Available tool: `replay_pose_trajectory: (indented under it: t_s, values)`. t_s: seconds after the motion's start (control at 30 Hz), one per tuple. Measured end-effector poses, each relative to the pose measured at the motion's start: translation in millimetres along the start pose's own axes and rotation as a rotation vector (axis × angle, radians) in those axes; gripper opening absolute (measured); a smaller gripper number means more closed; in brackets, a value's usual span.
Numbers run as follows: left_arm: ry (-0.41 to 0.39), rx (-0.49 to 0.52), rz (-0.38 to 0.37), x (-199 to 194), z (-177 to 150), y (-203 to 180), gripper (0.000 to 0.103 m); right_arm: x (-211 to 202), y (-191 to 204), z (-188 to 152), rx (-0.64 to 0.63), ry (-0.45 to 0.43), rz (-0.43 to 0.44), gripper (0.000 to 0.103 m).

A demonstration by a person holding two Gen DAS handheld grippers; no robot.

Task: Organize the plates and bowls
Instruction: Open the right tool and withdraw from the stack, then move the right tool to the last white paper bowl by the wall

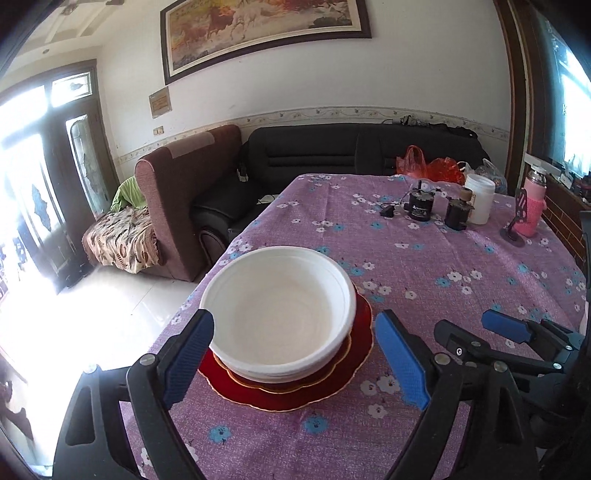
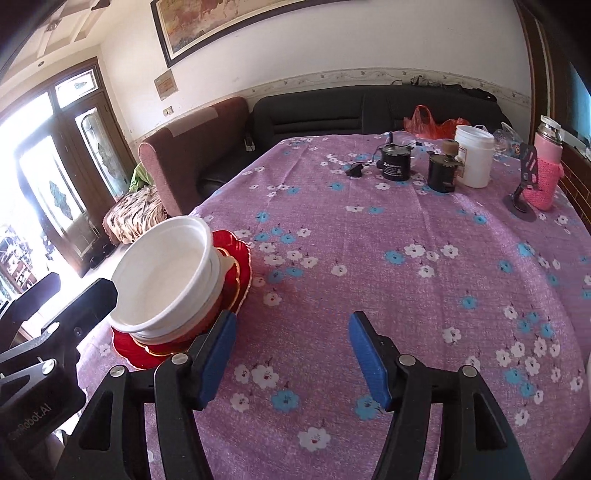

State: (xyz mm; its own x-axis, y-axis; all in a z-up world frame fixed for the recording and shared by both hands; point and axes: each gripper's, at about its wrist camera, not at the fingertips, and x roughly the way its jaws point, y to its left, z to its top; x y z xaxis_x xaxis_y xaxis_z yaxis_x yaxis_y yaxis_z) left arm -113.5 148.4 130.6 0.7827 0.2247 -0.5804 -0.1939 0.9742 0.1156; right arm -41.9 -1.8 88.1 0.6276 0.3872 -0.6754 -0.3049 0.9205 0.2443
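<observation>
Left wrist | left tool (image 1: 291, 363) agape | bowls (image 1: 277, 310) atop plates (image 1: 354, 354)

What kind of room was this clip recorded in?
Most likely a home living room: a black sofa and brown armchair line the wall, a framed painting hangs above, and the stacked bowls sit on a floral-clothed table.

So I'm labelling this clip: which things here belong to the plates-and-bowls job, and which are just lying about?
Job:
- stacked white plastic bowls
- scalloped red gold-rimmed plates under them
- left gripper, open around the stack
- right gripper, open, empty

Lying about:
- two black cylindrical motors
- white plastic tub
- pink knit-sleeved bottle
- black phone stand
</observation>
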Motion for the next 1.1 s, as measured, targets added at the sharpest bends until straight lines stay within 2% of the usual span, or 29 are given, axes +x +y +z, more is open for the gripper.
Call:
replay_pose_trajectory:
  t_s: [0.43,0.7,0.8,0.93,1.1]
  values:
    - [0.022,0.136,-0.02,-2.9,-3.5,-61.3,0.089,-37.2,-79.4,-17.9,0.115,-0.033,-0.063,0.069]
    - [0.032,0.213,-0.046,-0.4,-2.8,-97.9,0.089,-76.8,-143.2,-30.2,0.204,-0.079,-0.136,0.069]
    - [0.064,0.24,-0.098,3.4,-2.5,-114.9,0.089,-99.0,-169.9,-36.5,0.239,-0.111,-0.182,0.069]
    - [0.164,0.265,-0.247,13.7,0.8,-145.0,0.089,-135.8,-209.0,-46.4,0.295,-0.162,-0.247,0.069]
    - [0.221,0.326,-0.386,14.5,12.3,-198.9,0.089,-189.2,-265.0,-68.4,0.385,-0.241,-0.4,0.077]
